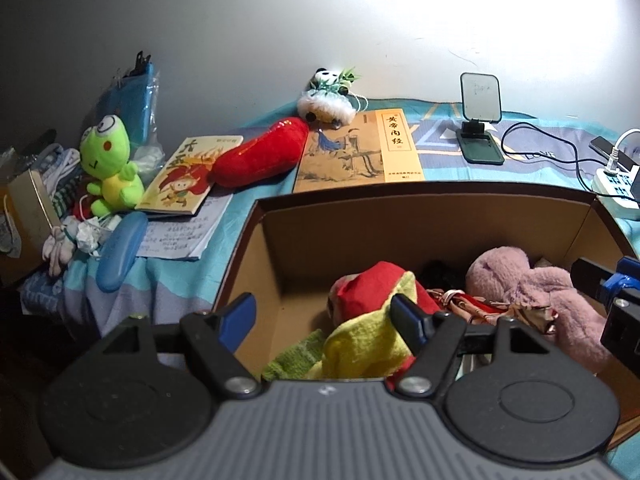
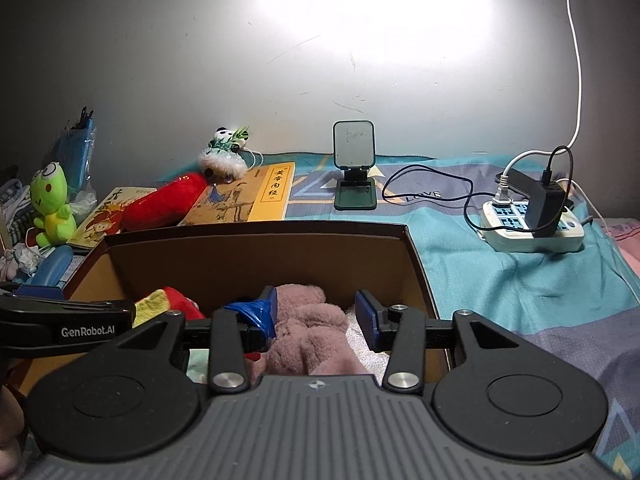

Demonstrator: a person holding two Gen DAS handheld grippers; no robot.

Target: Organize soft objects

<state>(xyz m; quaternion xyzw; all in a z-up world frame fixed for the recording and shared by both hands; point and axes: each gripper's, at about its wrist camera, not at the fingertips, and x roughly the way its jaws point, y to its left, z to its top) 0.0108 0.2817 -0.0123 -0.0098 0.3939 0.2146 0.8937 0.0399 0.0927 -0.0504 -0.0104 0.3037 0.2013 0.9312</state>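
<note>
Box rim [image 2: 256, 229] near books, bedcover [image 2: 500, 280] seemingly bare rightward

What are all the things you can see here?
cardboard box: one, brown, nearest
pink plush: one, pink, inside box
red-yellow plush: one, inside box
frog plush: one, green, far left
chilli plush: one, red, between books
panda plush: one, black-white, by wall
tan book: one, behind box
cartoon book: one, yellow, beside frog plush
phone stand: one, green, by wall
power strip: one, white, right
blue case: one, left of box
left tongs: one, black-blue, open, over box
right tongs: one, black-blue, open, over pink plush
</note>
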